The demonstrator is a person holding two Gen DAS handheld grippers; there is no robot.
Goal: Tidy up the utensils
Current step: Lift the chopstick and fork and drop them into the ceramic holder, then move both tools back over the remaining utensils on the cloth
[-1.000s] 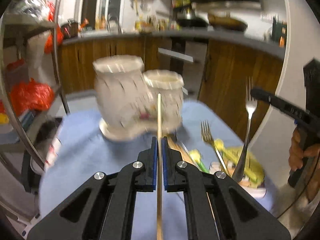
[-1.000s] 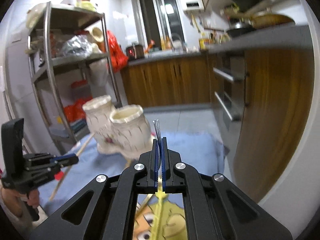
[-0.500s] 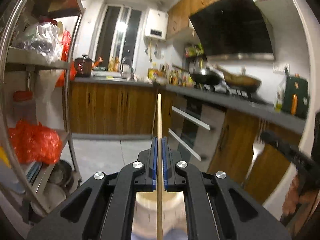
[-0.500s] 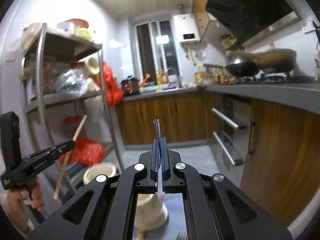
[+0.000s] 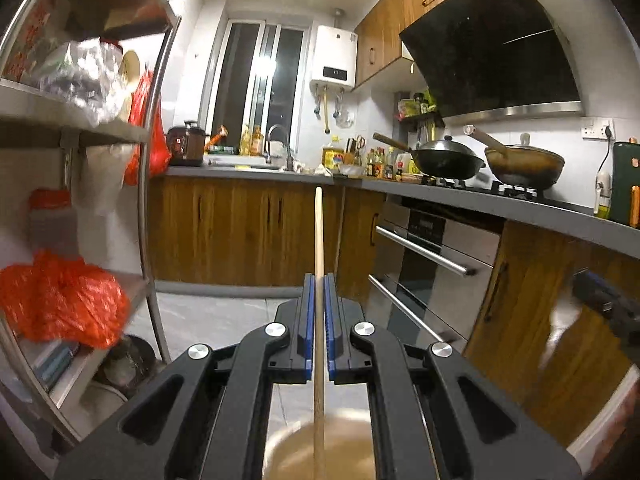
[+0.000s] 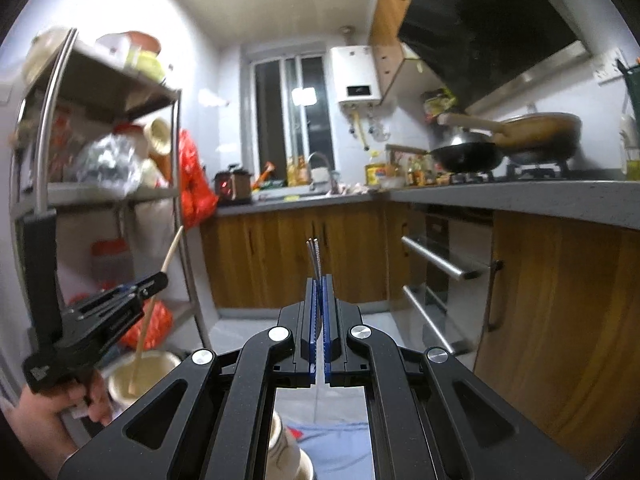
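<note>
Left gripper [image 5: 319, 292] pinches chopstick [image 5: 319, 232] over holder [image 6: 140, 376], lower left; right gripper [image 6: 319, 296] pinches fork [image 6: 314, 258]. Risk: tilted release misses rim.

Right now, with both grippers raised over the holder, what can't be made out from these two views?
- Left wrist view: the chopstick tip and the holder are blurred and cut off at the bottom edge.
- Right wrist view: the fork shows only its tines; its handle hides between the pads.
- Left wrist view: the right gripper is motion-blurred.
- The tabletop utensils are out of frame in both views.
</note>
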